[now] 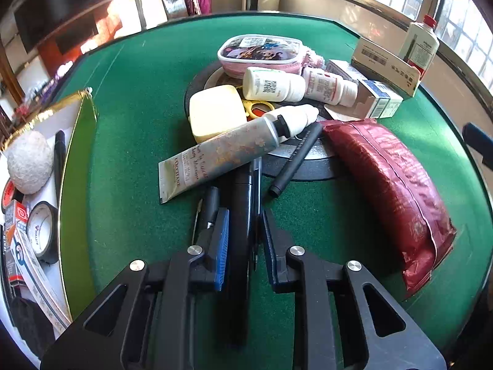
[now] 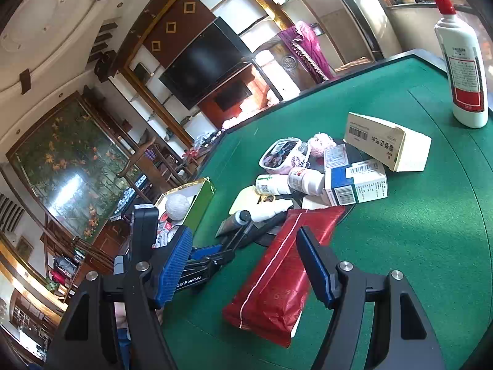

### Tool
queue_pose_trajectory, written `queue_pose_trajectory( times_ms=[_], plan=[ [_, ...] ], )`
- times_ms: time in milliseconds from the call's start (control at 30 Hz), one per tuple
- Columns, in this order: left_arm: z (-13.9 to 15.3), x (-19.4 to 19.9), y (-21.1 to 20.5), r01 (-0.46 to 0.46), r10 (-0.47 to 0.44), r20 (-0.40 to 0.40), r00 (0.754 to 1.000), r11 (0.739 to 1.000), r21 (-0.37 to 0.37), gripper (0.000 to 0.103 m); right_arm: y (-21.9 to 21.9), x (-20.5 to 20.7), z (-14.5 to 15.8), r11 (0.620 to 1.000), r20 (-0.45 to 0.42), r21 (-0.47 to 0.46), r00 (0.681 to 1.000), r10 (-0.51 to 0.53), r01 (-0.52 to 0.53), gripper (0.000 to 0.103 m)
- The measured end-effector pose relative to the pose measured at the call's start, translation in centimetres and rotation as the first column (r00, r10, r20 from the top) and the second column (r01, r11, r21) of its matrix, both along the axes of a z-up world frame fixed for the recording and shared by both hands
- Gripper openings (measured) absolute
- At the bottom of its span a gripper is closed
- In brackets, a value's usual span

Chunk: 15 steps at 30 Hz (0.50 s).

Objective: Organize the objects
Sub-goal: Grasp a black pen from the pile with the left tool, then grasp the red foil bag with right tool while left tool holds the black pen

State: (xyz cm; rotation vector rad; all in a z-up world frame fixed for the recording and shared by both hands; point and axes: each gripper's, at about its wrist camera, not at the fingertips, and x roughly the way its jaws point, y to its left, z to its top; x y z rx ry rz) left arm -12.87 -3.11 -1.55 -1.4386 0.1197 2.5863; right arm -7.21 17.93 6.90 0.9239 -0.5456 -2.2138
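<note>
- The left gripper (image 1: pixel 243 240) sits low over the green felt table (image 1: pixel 138 98), its blue-padded jaws set close on either side of a dark pen-like stick (image 1: pixel 242 231); whether the pads actually press it cannot be told.
- Just ahead of those jaws lies a hand-cream tube (image 1: pixel 222 151), its white cap pointing away to the right, with a black marker (image 1: pixel 295 160) slanting beside it.
- Beyond the tube, on a dark round plate (image 1: pixel 308 166), a pale yellow case (image 1: pixel 215 112), two white pill bottles (image 1: pixel 272 84) and a pink-rimmed pouch (image 1: pixel 262 51) are heaped together.
- A red foil packet (image 1: pixel 391 194) stretches along the right of the left tongs.
- To their left stands an open gold-edged box (image 1: pixel 77 160) holding a white ball (image 1: pixel 29 162) and rolls of tape (image 1: pixel 41 231).
- The right gripper (image 2: pixel 246 262) hangs spread wide and holds nothing, its jaws framing the near end of the red foil packet (image 2: pixel 277 277) from above.
- Farther ahead of it rest medicine cartons (image 2: pixel 357 182), a cream carton (image 2: pixel 388 141) and, off to the right, a tall white bottle with a red cap (image 2: pixel 462 61).
</note>
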Motion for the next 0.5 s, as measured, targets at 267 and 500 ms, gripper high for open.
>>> queue_pose_trajectory(
  times_ms=[267,500],
  plan=[
    [1.8,1.6,-1.7,0.013,0.003,-0.087,0.996,0.984,0.178,0.014,-1.5,-0.7,-1.4,0.984,0.069,0.178,0.997,-0.025,0.013,0.074],
    [1.5,1.6,-2.7,0.001,0.01,-0.058,0.998,0.982,0.189,0.012,-5.7,-0.5,-3.1,0.899,0.043,0.437,0.998,-0.046,0.023,0.074]
  ],
)
